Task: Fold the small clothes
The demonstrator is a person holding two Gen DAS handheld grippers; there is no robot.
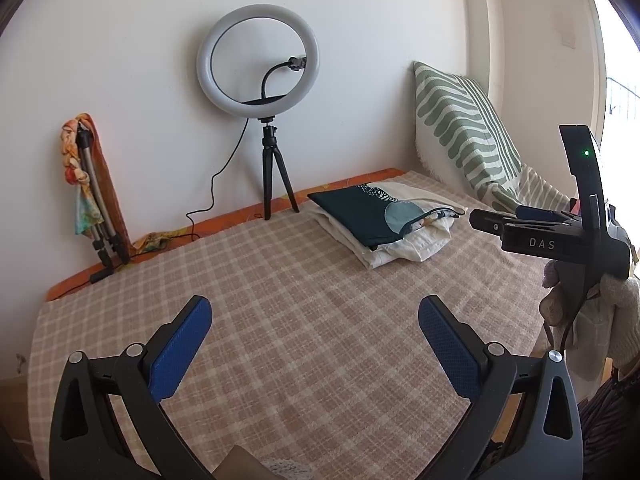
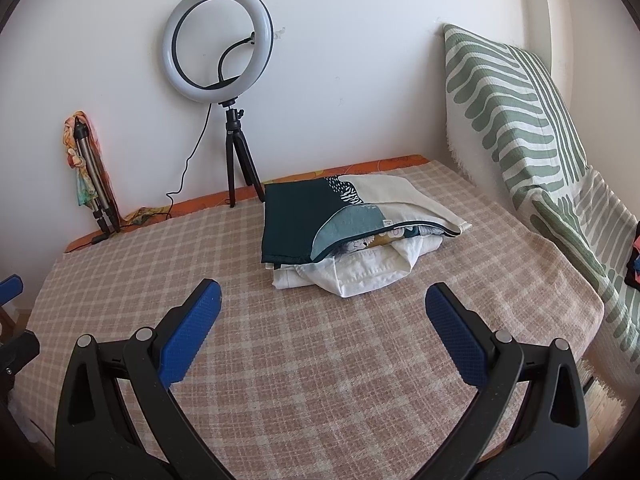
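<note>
Teal-and-cream folded stack (image 2: 352, 236) sits at far side of checked bedcover (image 2: 304, 380), ahead of both tools, slightly right of centre. Long axis seems to run left-right, though fisheye bends it. Right gripper (image 2: 322, 312) nearer; left gripper (image 1: 316, 328) further back. Both spread wide, holding nothing, well apart from cloth.

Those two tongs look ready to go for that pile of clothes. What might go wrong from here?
1. The stack of folded clothes has loose white layers under the dark green top piece; a grab might catch several layers and undo the folds.
2. The ring light stands on a thin tripod just behind the pile, cable trailing; a far reach could topple it.
3. Both the left tongs and right tongs are open and close together, so they might collide.
</note>
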